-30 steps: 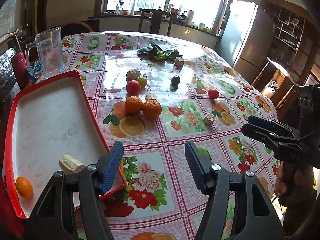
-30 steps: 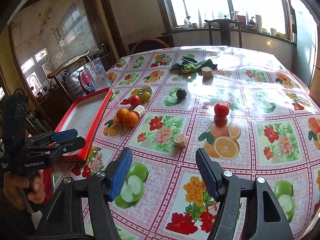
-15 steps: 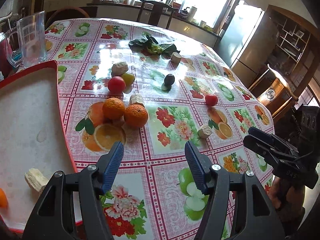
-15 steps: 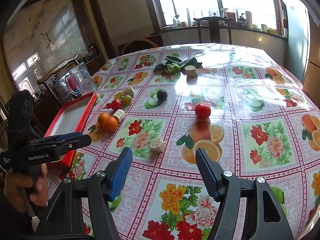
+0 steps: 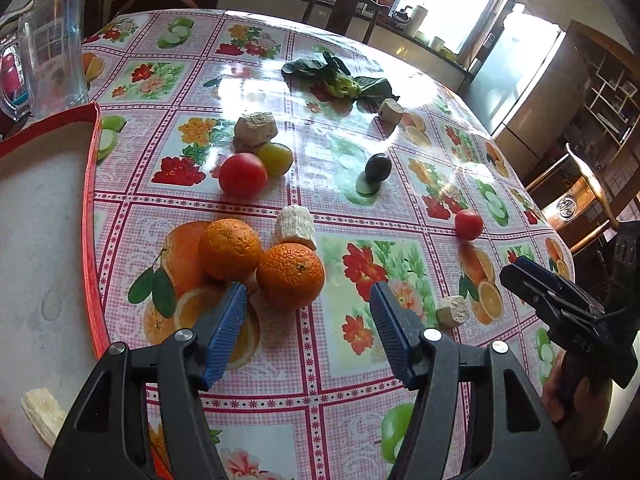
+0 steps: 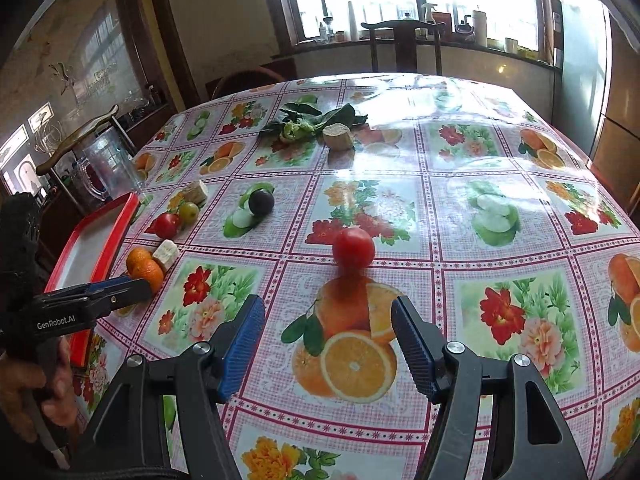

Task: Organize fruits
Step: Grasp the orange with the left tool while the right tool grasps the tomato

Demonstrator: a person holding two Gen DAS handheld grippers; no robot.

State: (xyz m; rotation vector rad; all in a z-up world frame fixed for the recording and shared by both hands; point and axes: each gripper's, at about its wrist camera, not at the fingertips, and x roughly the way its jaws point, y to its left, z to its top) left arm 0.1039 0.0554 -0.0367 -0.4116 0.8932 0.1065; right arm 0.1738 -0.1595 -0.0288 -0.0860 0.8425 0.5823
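Observation:
My left gripper [image 5: 308, 316] is open and empty, just short of two oranges [image 5: 290, 276] [image 5: 229, 249] on the flowered tablecloth. A red tomato [image 5: 242, 173], a yellow-green fruit [image 5: 275, 157] and a dark plum [image 5: 377, 167] lie farther back. The red tray [image 5: 89, 184] is at the left. My right gripper [image 6: 328, 340] is open and empty, facing a small red tomato [image 6: 353, 247] a short way ahead. The left gripper also shows in the right wrist view [image 6: 136, 288], next to the oranges [image 6: 145, 268].
Pale cut chunks [image 5: 295, 227] [image 5: 453, 311] [image 5: 256, 125] [image 5: 391, 109] lie among the fruit, one [image 5: 43, 411] in the tray. Leafy greens [image 5: 340, 78] lie at the back. A clear jug [image 5: 52, 52] stands behind the tray. Chairs [image 6: 404, 46] ring the table.
My left gripper has moved forward and right from the tray to the two oranges. My right gripper has moved forward toward the small red tomato. Both stay open.

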